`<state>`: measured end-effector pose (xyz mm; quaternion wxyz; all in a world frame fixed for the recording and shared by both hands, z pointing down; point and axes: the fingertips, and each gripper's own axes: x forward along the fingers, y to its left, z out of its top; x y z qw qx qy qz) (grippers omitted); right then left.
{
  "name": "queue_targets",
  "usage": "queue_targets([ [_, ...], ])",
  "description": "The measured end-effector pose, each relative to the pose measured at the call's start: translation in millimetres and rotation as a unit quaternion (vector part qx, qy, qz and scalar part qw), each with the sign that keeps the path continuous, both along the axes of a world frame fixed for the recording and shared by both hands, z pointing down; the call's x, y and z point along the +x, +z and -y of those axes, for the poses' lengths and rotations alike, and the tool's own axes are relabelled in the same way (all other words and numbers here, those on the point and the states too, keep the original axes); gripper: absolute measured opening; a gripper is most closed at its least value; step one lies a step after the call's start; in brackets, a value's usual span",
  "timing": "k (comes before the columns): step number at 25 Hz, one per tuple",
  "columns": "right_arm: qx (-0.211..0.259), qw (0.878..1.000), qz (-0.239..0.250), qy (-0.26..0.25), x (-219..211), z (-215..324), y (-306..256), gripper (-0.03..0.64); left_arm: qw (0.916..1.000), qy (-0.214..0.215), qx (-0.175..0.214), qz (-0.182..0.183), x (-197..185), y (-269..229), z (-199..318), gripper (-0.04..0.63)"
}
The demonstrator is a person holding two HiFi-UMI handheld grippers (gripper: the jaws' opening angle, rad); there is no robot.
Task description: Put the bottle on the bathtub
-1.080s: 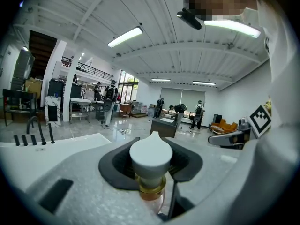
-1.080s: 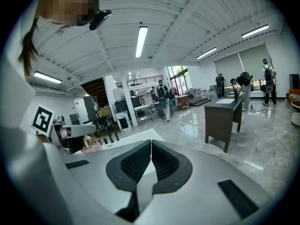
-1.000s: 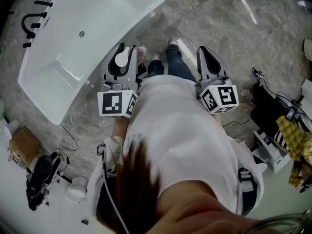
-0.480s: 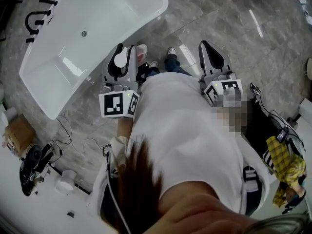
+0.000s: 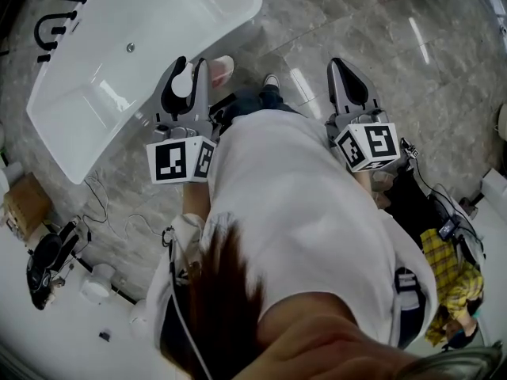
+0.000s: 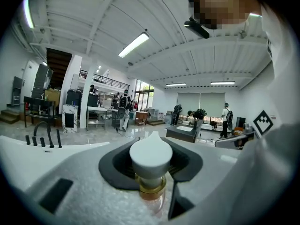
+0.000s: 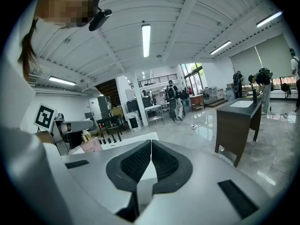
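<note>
Moved nearer the bathtub: left gripper, with bottle.
Left jaws pinch the bottle beside the bathtub's rim, not yet set down; right gripper jaws pressed together, empty. Placing remains.

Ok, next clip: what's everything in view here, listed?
bathtub: one, white, upper left of the head view
faucet: one, black, by the bathtub's left end
bottle: one, white cap, pink body, between the left gripper's jaws
cabinet: one, dark, right side of the right gripper view
cardboard box: one, brown, left edge of the head view
left gripper: one, grey, shut on the bottle
right gripper: one, grey, jaws together, empty
</note>
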<state>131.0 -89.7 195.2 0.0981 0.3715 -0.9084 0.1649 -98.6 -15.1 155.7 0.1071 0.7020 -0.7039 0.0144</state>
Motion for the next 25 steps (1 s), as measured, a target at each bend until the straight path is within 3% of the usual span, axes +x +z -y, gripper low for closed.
queue_targets([
  [10, -0.010, 1.000, 0.004, 0.017, -2.5, 6.3, 0.3, 0.012, 0.9999, 0.005, -0.013, 0.002, -12.9, 0.5, 10.6, 0.143],
  [25, 0.001, 0.999, 0.010, 0.046, -43.6, 20.9, -15.0, 0.012, 0.9990, 0.041, -0.012, 0.008, -51.1, -9.4, 36.8, 0.143],
])
